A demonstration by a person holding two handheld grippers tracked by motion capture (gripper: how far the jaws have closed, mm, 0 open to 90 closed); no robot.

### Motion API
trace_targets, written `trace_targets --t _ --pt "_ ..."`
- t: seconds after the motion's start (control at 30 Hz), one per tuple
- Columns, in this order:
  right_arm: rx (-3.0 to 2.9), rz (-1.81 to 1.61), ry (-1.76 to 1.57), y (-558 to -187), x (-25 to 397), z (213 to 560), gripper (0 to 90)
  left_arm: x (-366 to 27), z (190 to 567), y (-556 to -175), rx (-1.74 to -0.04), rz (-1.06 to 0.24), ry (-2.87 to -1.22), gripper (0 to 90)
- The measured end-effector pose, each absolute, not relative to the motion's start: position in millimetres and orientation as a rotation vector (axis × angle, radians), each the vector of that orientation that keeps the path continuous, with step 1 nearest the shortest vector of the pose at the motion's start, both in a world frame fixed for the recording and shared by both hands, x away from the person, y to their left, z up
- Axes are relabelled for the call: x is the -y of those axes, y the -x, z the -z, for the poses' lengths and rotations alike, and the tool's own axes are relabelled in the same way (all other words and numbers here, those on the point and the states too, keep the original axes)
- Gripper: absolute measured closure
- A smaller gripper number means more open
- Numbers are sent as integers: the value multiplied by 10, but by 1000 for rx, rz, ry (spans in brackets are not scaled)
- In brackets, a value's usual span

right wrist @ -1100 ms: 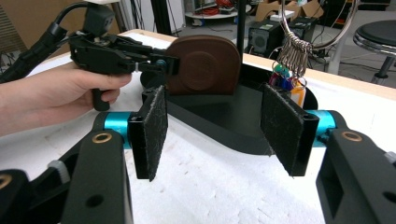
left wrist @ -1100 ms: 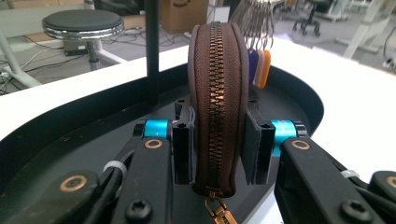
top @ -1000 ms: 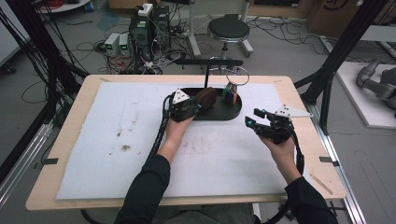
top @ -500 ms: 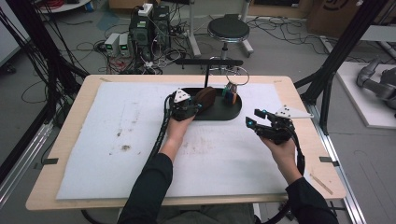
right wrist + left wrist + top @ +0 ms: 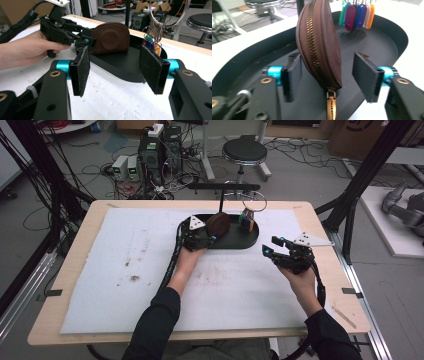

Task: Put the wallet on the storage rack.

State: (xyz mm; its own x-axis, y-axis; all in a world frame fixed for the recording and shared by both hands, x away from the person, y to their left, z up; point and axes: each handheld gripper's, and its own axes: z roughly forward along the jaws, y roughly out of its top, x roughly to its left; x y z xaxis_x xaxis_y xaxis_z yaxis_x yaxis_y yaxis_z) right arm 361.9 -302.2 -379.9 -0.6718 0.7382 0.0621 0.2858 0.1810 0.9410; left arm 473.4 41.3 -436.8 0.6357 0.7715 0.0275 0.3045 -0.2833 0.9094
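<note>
A brown zip pouch (image 5: 218, 223) (image 5: 319, 42) stands on edge at the left end of a black oval tray (image 5: 248, 240) (image 5: 395, 33). My left gripper (image 5: 209, 239) (image 5: 327, 72) is open with one jaw on each side of the pouch. The left jaw sits close against it and a gap shows on the right. The brass zip pull hangs between the jaws. My right gripper (image 5: 272, 247) (image 5: 115, 67) is open with nothing between its jaws. It hovers over the white mat right of the tray and faces the pouch (image 5: 111, 41).
A bunch of coloured key tags (image 5: 245, 218) (image 5: 357, 13) hangs on a metal ring (image 5: 254, 201) (image 5: 160, 22) from a black stand (image 5: 223, 186) over the tray's right end. The white mat (image 5: 125, 265) covers the wooden table. Cables, boxes and a stool (image 5: 244, 151) lie beyond.
Both hands stay nearly where they were. The pouch now shows more plainly upright in front of the left gripper.
</note>
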Motion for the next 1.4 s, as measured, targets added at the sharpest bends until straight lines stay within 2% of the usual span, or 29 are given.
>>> trace_targets --t 0.2,0.53,0.93,1.4 --pt "-2045 -1496 -951 -3626 3022 3797 431 -457 4233 -4634 -860 -654 -1862 369" --pt "-2039 -1494 -955 -3637 3030 3797 428 -715 4011 -4359 -812 -576 -1813 370" --pt "-2044 -1462 -957 -3651 3073 3791 413 -1200 3802 -3906 -709 -510 -1778 343" --pt "-2044 -1384 -966 -3669 3168 3811 402 -1905 3781 -3556 -740 -561 -1781 313"
